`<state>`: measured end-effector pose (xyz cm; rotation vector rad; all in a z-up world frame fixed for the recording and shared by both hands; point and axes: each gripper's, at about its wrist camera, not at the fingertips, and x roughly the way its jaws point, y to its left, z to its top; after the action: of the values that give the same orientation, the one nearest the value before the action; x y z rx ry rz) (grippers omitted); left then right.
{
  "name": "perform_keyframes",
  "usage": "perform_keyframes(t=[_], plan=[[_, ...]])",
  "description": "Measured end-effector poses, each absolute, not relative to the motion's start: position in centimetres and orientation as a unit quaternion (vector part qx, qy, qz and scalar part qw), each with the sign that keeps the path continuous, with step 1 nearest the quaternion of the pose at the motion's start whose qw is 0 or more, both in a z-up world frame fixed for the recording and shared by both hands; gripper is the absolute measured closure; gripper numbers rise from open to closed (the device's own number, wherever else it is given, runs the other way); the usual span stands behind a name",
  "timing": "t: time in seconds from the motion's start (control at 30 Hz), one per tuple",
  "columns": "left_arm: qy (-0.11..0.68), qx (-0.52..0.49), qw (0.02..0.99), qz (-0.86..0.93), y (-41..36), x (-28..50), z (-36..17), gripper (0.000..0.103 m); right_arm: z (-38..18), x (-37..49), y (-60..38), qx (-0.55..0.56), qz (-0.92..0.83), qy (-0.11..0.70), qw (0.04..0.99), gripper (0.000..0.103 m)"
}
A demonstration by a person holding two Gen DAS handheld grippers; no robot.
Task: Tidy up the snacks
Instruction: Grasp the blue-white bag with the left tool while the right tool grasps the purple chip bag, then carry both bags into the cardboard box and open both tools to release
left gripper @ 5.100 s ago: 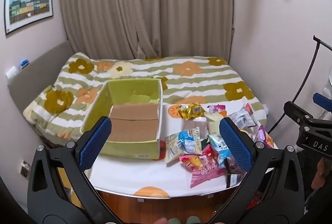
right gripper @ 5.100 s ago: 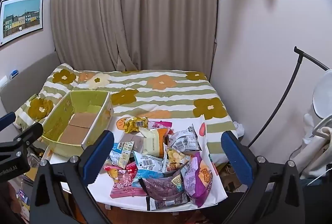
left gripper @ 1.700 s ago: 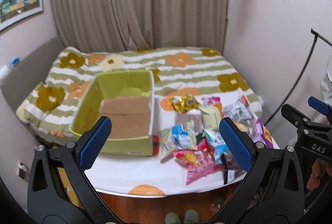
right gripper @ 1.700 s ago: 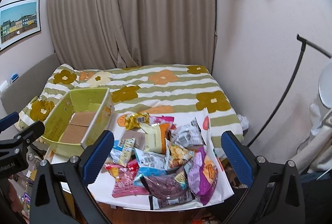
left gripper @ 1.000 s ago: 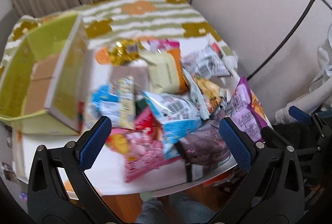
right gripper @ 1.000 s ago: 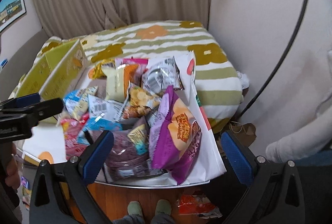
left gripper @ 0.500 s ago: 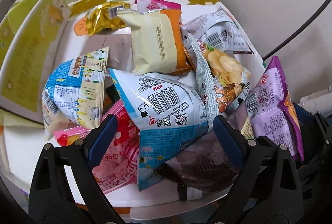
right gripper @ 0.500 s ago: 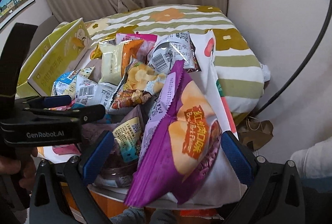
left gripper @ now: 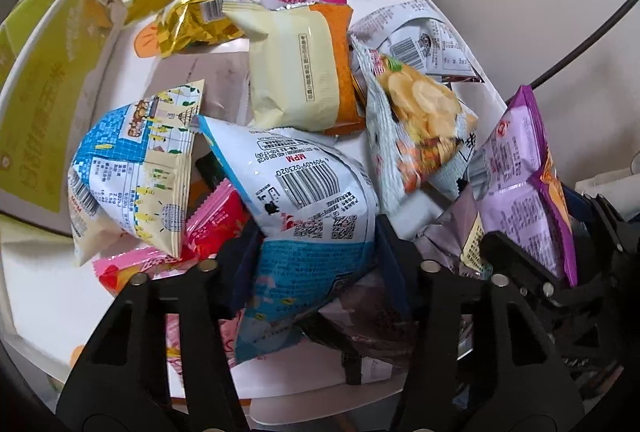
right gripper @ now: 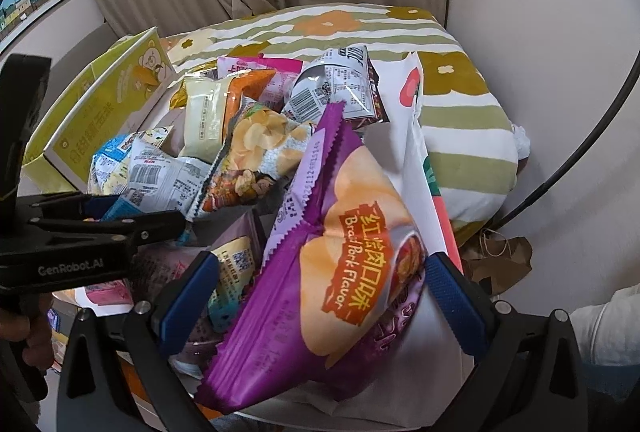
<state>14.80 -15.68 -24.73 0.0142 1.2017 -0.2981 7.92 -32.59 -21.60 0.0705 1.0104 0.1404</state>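
A: Target item and its position?

B: Blue-and-white snack bag (left gripper: pixel 304 184), barcode side up, on the near part of the snack pile (left gripper: pixel 296 72) on the bench (left gripper: pixel 36 296). Not yet lifted, as far as I can judge.

A: Left claw (left gripper: pixel 316 256)?

B: Its jaws have just been closing. Both pads now press the bag's lower half and the film bulges above them, so I read a grip on that bag.

A: Right claw (right gripper: pixel 320 292)?

B: Spread wide, astride the purple crisp bag (right gripper: pixel 352 272). The bag lies between the pads, with a clear gap at the left one. Not gripped.

A: Change against the earlier frames?

B: Both claws then looked over the whole bench from well above, jaws wide. Now both are down in the pile, tilted steeply

A: Meaning for the task?

B: First pick looks secured on the left, the second is only lined up. The green carton (left gripper: pixel 44 104) stands at the pile's left, in front of the bed (right gripper: pixel 460 104), and is the likely destination. Its inside is out of sight from here. Risk: the puffy bag may slip from the pads
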Motion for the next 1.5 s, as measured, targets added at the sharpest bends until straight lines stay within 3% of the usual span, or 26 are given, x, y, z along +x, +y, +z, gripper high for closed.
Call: perform_keyframes(t=[0.27,0.33,0.47,0.57,0.67,1.17,1.5], plan=[[0.559,-0.006,0.818,-0.138,-15.1,14.3,-24.2,0.054,-22.3,8.8,-33.9,0.084,0.074,0.492,0.863,0.001],[0.555,-0.002,0.820,-0.138,-15.2,14.2,-24.0,0.054,-22.4,9.0,-34.3,0.097,0.074,0.493,0.861,0.006],[0.547,0.003,0.826,-0.138,-15.5,13.9,-23.5,0.054,-22.6,9.0,-34.6,0.101,0.071,0.501,0.856,0.042],[0.539,0.008,0.831,-0.139,-15.6,13.7,-22.9,0.054,-22.4,8.8,-35.0,0.122,0.076,0.499,0.855,0.054],[0.528,0.012,0.838,-0.141,-15.7,13.3,-22.0,0.054,-21.7,8.4,-34.9,0.117,0.070,0.492,0.860,0.060],[0.457,0.003,0.881,-0.121,-14.1,11.4,-13.7,0.054,-14.1,6.6,-35.3,0.086,0.049,0.433,0.896,0.062],[0.400,-0.022,0.913,-0.083,-7.5,12.4,-7.5,0.054,-7.2,9.9,-29.9,0.050,0.127,0.382,0.914,0.062]])
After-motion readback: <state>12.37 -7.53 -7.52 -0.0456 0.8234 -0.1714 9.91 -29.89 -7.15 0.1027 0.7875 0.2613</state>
